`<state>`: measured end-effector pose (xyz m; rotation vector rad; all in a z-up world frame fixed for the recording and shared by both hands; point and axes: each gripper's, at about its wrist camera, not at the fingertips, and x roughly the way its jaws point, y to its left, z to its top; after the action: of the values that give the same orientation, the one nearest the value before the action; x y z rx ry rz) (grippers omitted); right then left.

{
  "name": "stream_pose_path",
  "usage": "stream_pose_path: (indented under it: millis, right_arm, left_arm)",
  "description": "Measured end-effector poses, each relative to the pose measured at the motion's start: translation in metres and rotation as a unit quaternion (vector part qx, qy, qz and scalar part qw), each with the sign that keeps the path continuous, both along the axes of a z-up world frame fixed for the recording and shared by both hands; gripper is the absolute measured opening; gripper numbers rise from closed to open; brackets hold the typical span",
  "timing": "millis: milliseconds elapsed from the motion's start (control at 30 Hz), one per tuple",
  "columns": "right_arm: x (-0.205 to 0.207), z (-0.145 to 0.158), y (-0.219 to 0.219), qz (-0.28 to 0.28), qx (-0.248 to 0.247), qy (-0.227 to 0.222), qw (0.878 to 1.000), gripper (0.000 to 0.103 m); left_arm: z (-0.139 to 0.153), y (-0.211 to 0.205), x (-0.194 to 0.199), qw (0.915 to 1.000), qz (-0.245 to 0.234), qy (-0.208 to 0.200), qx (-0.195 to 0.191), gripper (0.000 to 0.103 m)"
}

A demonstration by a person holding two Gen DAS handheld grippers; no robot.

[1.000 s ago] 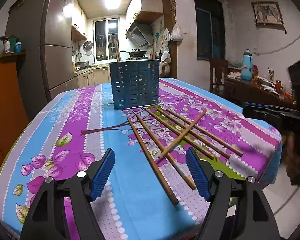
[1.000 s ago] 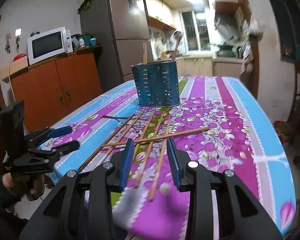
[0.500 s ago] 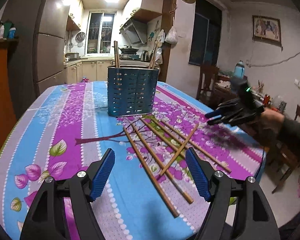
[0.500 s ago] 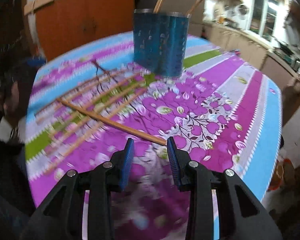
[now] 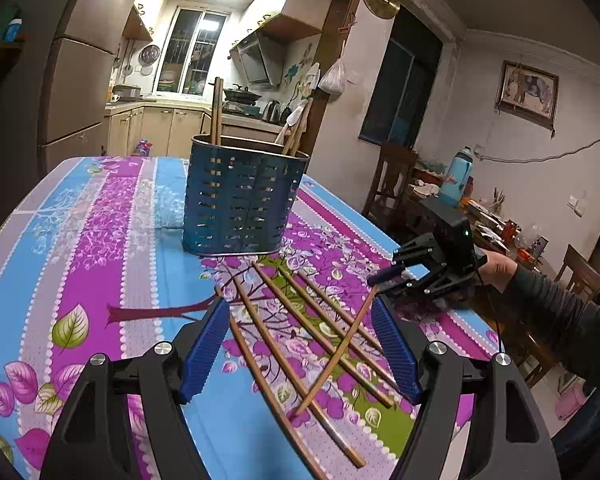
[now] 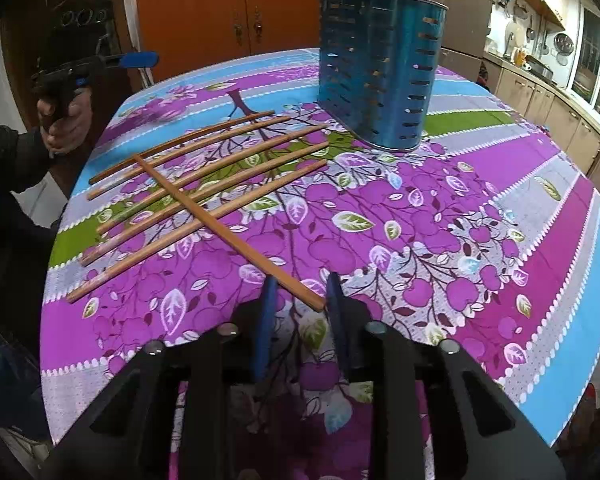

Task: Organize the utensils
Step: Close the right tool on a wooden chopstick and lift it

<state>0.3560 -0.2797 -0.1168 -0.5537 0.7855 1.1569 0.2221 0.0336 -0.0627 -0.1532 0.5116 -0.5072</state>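
Right gripper point(image 6: 300, 300) jaws closing around the crossing wooden chopstick point(image 6: 204, 216) end, near the table point(image 6: 500, 200) edge. Left gripper point(image 5: 300, 344) jaws spread, empty. Perforated blue metal holder point(image 6: 380, 68) mid-table.

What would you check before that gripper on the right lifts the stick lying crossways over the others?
1. End of crossing chopstick between right gripper fingers: ok.
2. Jaws closing, pads pressing it: cannot tell.
3. Five chopsticks beneath lie loose, could shift: not ok.
4. Left gripper open, hovering, holding nothing: ok.
5. Blue holder upright: ok.
6. Room left inside holder: cannot tell.
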Motion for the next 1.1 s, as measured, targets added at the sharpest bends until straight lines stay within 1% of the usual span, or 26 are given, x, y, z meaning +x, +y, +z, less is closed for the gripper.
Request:
stream_pose_path:
  millis: [67, 133, 233, 300, 367, 500, 567, 633, 667, 700, 733, 833, 900, 933, 967, 1000, 1100]
  right_arm:
    - [-0.001, 0.001, -0.004, -0.008, 0.001, 0.001, 1.0, 0.016]
    - [-0.005, 0.001, -0.006, -0.015, 0.001, -0.002, 1.0, 0.01]
    - [-0.015, -0.001, -0.007, -0.036, 0.001, -0.004, 0.999, 0.006]
    - [-0.024, -0.001, -0.008, -0.061, 0.004, -0.01, 0.998, 0.006]
    - [-0.036, 0.003, -0.011, -0.087, 0.02, -0.009, 0.996, 0.006]
    - [-0.065, 0.01, -0.018, -0.154, 0.043, -0.012, 0.987, 0.005]
    - [-0.084, 0.008, -0.023, -0.205, 0.05, -0.01, 0.977, 0.006]
    - [-0.103, 0.01, -0.029, -0.263, 0.06, -0.013, 0.963, 0.005]
    - [-0.118, 0.009, -0.033, -0.291, 0.078, -0.005, 0.954, 0.005]
    - [-0.127, 0.007, -0.033, -0.306, 0.08, 0.001, 0.949, 0.005]
    - [-0.142, 0.003, -0.031, -0.329, 0.078, -0.004, 0.941, 0.005]
    - [-0.17, -0.006, -0.02, -0.356, 0.073, -0.021, 0.932, 0.005]
    - [-0.19, -0.013, -0.01, -0.374, 0.069, -0.044, 0.924, 0.005]
    - [-0.2, -0.016, -0.006, -0.384, 0.078, -0.057, 0.918, 0.006]
    - [-0.205, -0.018, -0.004, -0.387, 0.083, -0.062, 0.916, 0.006]
    - [-0.213, -0.019, -0.002, -0.39, 0.092, -0.078, 0.913, 0.006]
    - [-0.226, -0.023, 0.0, -0.384, 0.114, -0.121, 0.908, 0.006]
  left_arm:
    - [0.0, 0.0, 0.001, 1.0, -0.002, 0.002, -0.004, 0.074]
    - [-0.001, -0.001, 0.0, 1.0, -0.002, 0.002, 0.001, 0.074]
    - [-0.004, 0.001, -0.003, 1.0, 0.0, 0.008, -0.004, 0.074]
    - [-0.006, 0.003, -0.008, 1.0, 0.004, 0.007, -0.003, 0.074]
    - [-0.007, 0.005, -0.013, 0.9999, 0.008, 0.008, -0.006, 0.074]
    - [-0.008, 0.006, -0.025, 0.9998, 0.018, -0.001, 0.008, 0.074]
    - [-0.01, 0.007, -0.032, 0.9997, 0.025, -0.003, 0.009, 0.074]
    - [-0.013, 0.007, -0.04, 0.9988, 0.041, -0.011, 0.023, 0.074]
    - [-0.016, 0.006, -0.044, 0.9981, 0.051, -0.013, 0.032, 0.074]
    - [-0.02, 0.005, -0.047, 0.9976, 0.057, -0.013, 0.037, 0.074]
    - [-0.026, 0.003, -0.05, 0.9972, 0.061, -0.009, 0.043, 0.074]
    - [-0.041, -0.006, -0.061, 0.9959, 0.065, -0.005, 0.063, 0.074]
    - [-0.049, -0.011, -0.067, 0.9956, 0.064, -0.004, 0.069, 0.074]
    - [-0.052, -0.013, -0.071, 0.9951, 0.066, -0.007, 0.073, 0.074]
    - [-0.054, -0.016, -0.075, 0.9944, 0.07, -0.012, 0.078, 0.074]
    - [-0.057, -0.018, -0.079, 0.9938, 0.074, -0.016, 0.081, 0.074]
    - [-0.063, -0.025, -0.088, 0.9922, 0.078, -0.026, 0.094, 0.074]
